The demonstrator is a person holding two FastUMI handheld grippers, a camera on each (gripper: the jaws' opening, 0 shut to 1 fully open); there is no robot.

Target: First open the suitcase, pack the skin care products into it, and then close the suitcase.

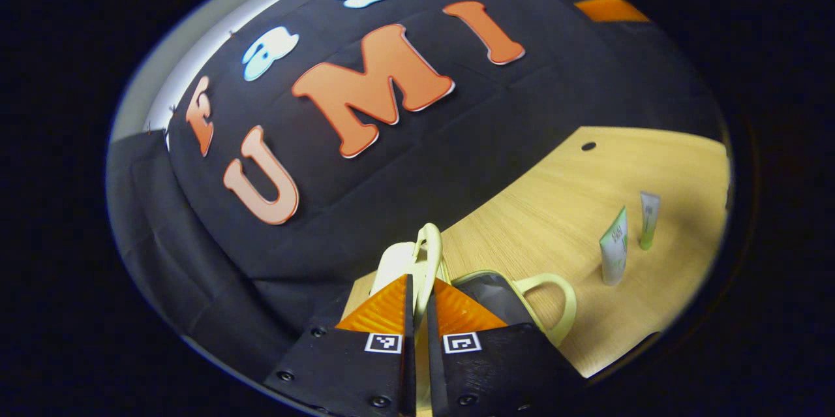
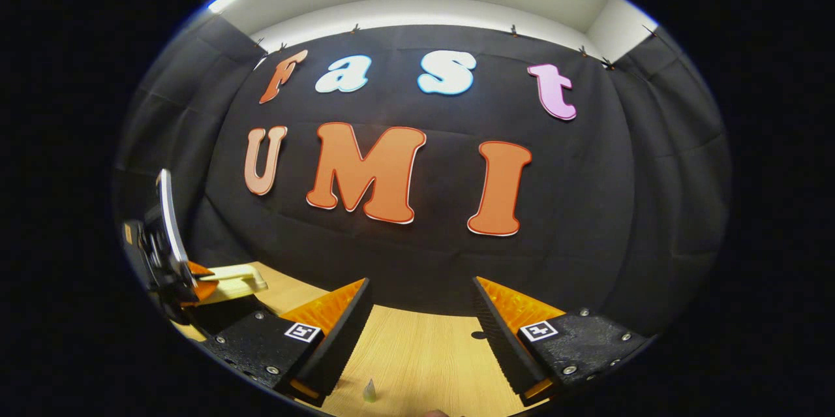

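- Suitcase [image 1: 483, 293]: pale yellow-green, lying on the wooden table [image 1: 587, 175] right at your left gripper [image 1: 419, 303]. Lid is part-raised; a dark inner face shows just right of the fingers.
- Your left gripper: fingers drawn almost together, only a thin slot between them. The pale lid edge [image 1: 427, 254] runs up through that slot, pinched from both sides.
- A looped handle [image 1: 554, 293] of the suitcase sticks out to the right of the left gripper, over the table.
- Two skin care tubes [image 1: 614, 247] stand upright on the table, well apart from the suitcase, near the right side of the left gripper view. The nearer one is white and green; the farther tube [image 1: 649, 218] is slimmer.
- Your right gripper [image 2: 423, 319]: fingers spread wide, nothing between them, held over bare table facing the booth wall.
- In the right gripper view, the left gripper appears at the far left, with the pale suitcase edge [image 2: 238, 277] at its fingers.
- A small pale tube tip [image 2: 369, 391] shows at the bottom edge of the right gripper view.
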